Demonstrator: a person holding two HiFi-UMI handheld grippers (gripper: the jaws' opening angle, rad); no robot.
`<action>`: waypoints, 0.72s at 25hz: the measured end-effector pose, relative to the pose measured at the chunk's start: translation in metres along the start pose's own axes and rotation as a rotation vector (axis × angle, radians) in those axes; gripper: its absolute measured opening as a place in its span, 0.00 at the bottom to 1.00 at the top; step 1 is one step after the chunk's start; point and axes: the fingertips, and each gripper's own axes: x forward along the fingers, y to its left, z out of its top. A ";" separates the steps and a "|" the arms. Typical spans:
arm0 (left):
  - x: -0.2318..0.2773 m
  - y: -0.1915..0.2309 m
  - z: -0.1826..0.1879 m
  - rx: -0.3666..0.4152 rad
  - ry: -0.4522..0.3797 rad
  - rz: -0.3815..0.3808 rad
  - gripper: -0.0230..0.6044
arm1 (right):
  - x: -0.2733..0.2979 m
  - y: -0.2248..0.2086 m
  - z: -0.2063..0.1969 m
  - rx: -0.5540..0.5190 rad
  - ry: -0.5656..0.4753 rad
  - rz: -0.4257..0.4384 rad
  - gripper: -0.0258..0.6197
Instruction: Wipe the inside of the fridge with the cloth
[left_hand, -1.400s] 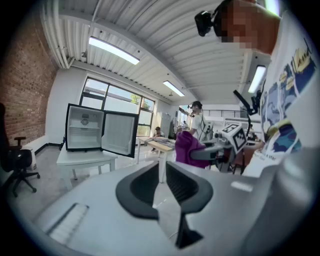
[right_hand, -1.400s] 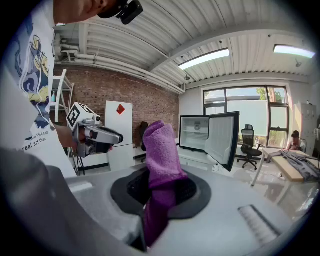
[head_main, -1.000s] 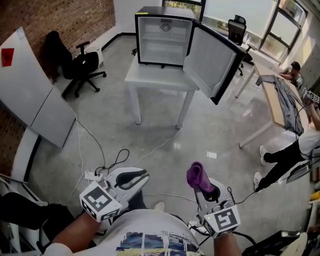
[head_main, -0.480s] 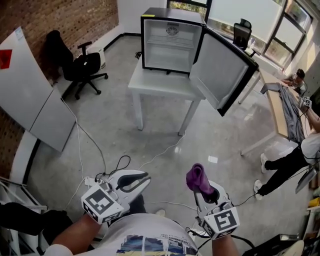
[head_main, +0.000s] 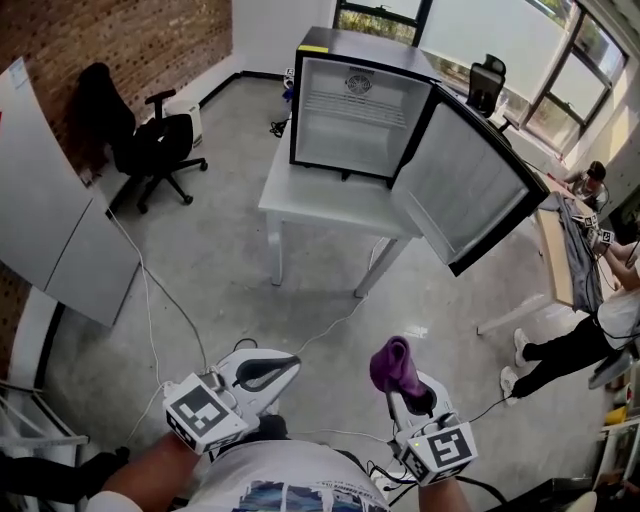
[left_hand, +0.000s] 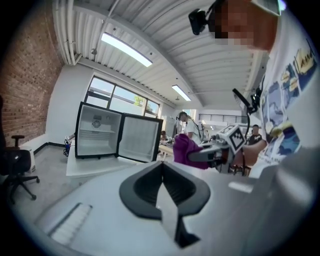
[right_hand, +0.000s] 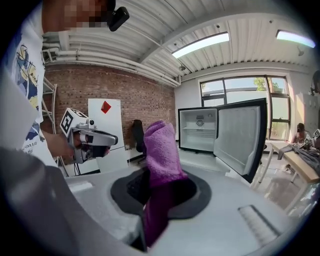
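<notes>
The right gripper (head_main: 404, 392) pinches one purple cloth (head_main: 391, 363) between its jaws — the fabric stands up past the tips. The left gripper (head_main: 288, 359) has its jaws pressed together on nothing. Each carries one cube (head_main: 203, 413) with black square markers. Well ahead, one small fridge (head_main: 358, 112) stands on a white table (head_main: 322, 195), its door (head_main: 482, 198) swung wide — a white board (right_hand: 105, 132) bears a red diamond.

The fridge (head_main: 360, 115), with its door swung open, is carried on a white desk (head_main: 318, 196). The desk is stood on a grey floor (head_main: 230, 270), where an office chair (head_main: 150, 148) is placed and cables (head_main: 149, 300) are trailed.
</notes>
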 end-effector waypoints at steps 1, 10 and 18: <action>-0.002 0.011 0.001 0.013 0.004 -0.003 0.04 | 0.012 0.001 0.004 0.000 0.004 -0.004 0.13; -0.021 0.107 0.013 -0.014 0.021 0.037 0.04 | 0.101 0.008 0.045 -0.020 0.012 -0.034 0.13; 0.001 0.154 0.019 -0.056 0.004 0.073 0.04 | 0.159 -0.020 0.049 -0.019 0.040 0.029 0.13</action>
